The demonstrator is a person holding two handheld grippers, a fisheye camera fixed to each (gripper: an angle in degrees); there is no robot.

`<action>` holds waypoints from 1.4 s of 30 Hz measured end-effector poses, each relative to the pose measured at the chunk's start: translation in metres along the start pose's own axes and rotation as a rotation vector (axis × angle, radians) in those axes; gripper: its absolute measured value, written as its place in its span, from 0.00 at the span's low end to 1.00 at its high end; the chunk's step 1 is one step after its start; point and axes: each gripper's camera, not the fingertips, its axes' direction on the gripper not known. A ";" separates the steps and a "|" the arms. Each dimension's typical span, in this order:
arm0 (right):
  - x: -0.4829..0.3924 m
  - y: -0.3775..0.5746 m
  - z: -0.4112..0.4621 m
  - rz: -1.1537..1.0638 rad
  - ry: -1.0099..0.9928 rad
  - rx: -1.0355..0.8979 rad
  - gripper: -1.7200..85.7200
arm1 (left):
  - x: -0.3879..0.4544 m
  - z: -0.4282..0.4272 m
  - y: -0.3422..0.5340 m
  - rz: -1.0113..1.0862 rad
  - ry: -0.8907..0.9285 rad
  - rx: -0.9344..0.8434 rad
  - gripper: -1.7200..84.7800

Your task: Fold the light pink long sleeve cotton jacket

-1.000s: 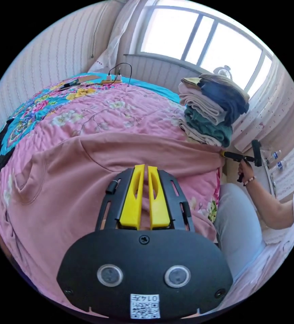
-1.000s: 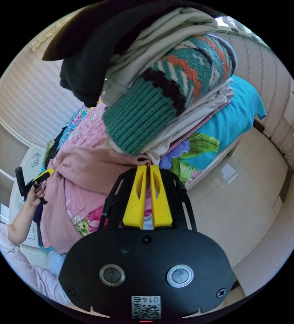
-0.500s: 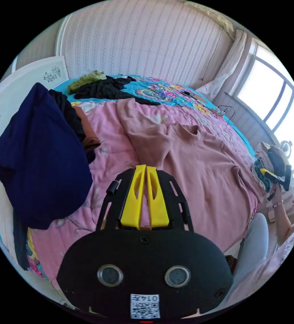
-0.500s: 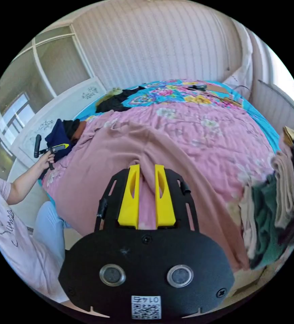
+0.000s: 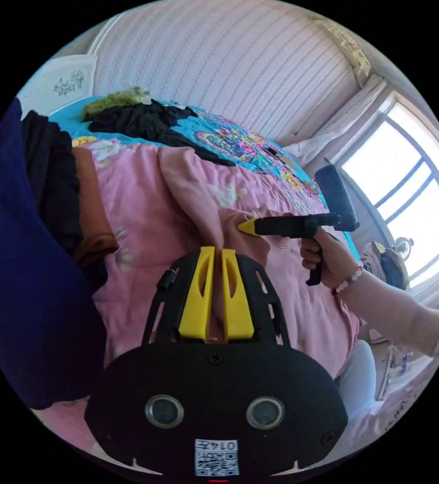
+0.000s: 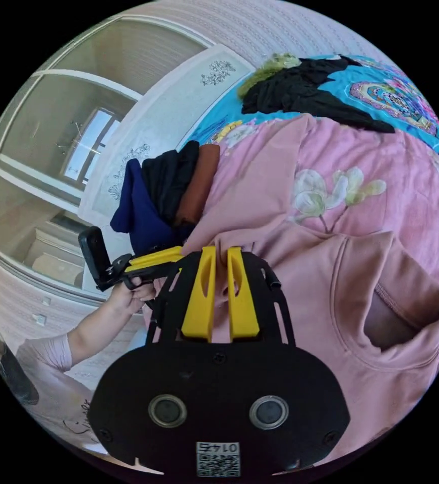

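Observation:
The light pink jacket [image 5: 285, 302] lies spread on a pink floral quilt [image 5: 143, 201], one sleeve running up toward the far side. In the left gripper view my left gripper [image 5: 213, 250] is shut on a raised fold of it near the shoulder. Just beyond, my right gripper [image 5: 243, 227] reaches in, held by a hand [image 5: 325, 254]. The right gripper view has the jacket [image 6: 300, 282] with its neck opening [image 6: 395, 322] at the right. There my right gripper [image 6: 218, 249] is shut on the fabric, with my left gripper [image 6: 171, 252] right beside it.
A heap of navy, black and brown clothes [image 5: 33, 242] [image 6: 169, 194] sits close by at the bed's edge. A black garment [image 5: 143, 118] lies on the turquoise cover farther off. A bright window [image 5: 405, 181] is at the right, a white headboard [image 6: 179, 116] behind the heap.
The two grippers, far apart half a second ago, have come together at the same part of the jacket. The right jaws, then open, have shut on the fabric.

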 end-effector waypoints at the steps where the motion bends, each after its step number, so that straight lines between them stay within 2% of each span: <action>1: -0.013 0.004 0.000 -0.079 -0.016 0.001 0.06 | 0.015 -0.022 0.012 0.075 0.017 0.023 0.04; 4: -0.032 0.023 0.019 -0.211 0.097 -0.136 0.06 | 0.040 -0.049 0.051 0.176 0.049 -0.028 0.06; 5: -0.028 0.028 0.034 -0.221 0.115 -0.243 0.07 | 0.040 -0.050 0.066 0.168 0.062 -0.078 0.07; 8: -0.017 0.028 0.060 -0.216 0.207 -0.400 0.09 | 0.021 -0.056 0.090 0.090 0.144 -0.173 0.09; 10: -0.015 0.017 0.061 -0.214 0.225 -0.389 0.10 | 0.010 -0.070 0.093 0.098 0.169 -0.210 0.09; 13: -0.018 -0.013 0.057 -0.227 0.253 -0.243 0.11 | 0.001 -0.095 0.077 0.159 0.055 -0.208 0.09; 15: -0.019 -0.036 0.065 -0.248 0.278 -0.145 0.12 | -0.008 -0.103 0.055 0.120 -0.053 -0.155 0.09; 17: -0.012 -0.069 0.092 -0.207 0.334 -0.109 0.15 | -0.027 -0.104 0.023 0.012 -0.138 -0.034 0.09; 22: 0.018 -0.122 0.147 -0.077 0.400 -0.036 0.17 | -0.071 -0.077 -0.015 -0.245 -0.117 -0.012 0.12; 24: 0.036 -0.137 0.172 -0.028 0.374 -0.076 0.18 | -0.081 -0.062 -0.012 -0.295 -0.055 -0.082 0.10; 25: 0.047 -0.144 0.194 -0.003 0.355 -0.179 0.18 | -0.082 -0.062 -0.006 -0.286 -0.066 -0.089 0.08; 26: 0.051 -0.148 0.215 -0.013 0.367 -0.265 0.17 | -0.080 -0.071 0.002 -0.243 -0.060 -0.066 0.05; 28: 0.039 -0.149 0.224 -0.083 0.447 -0.260 0.12 | -0.079 -0.092 0.014 -0.241 -0.040 -0.027 0.03; 30: 0.025 -0.149 0.229 -0.156 0.401 -0.247 0.07 | -0.066 -0.127 0.030 -0.166 -0.038 0.055 0.02; 32: -0.006 -0.148 0.222 -0.274 0.304 -0.149 0.05 | -0.033 -0.189 0.063 -0.016 -0.118 0.186 0.02; 35: -0.069 -0.143 0.222 -0.485 0.141 -0.053 0.04 | 0.005 -0.282 0.131 0.070 -0.235 0.413 0.02; 38: -0.145 -0.131 0.250 -0.708 0.017 -0.072 0.03 | 0.026 -0.363 0.213 0.024 -0.383 0.580 0.02; 42: -0.203 -0.107 0.321 -0.831 -0.026 -0.177 0.04 | 0.030 -0.424 0.306 -0.083 -0.605 0.598 0.04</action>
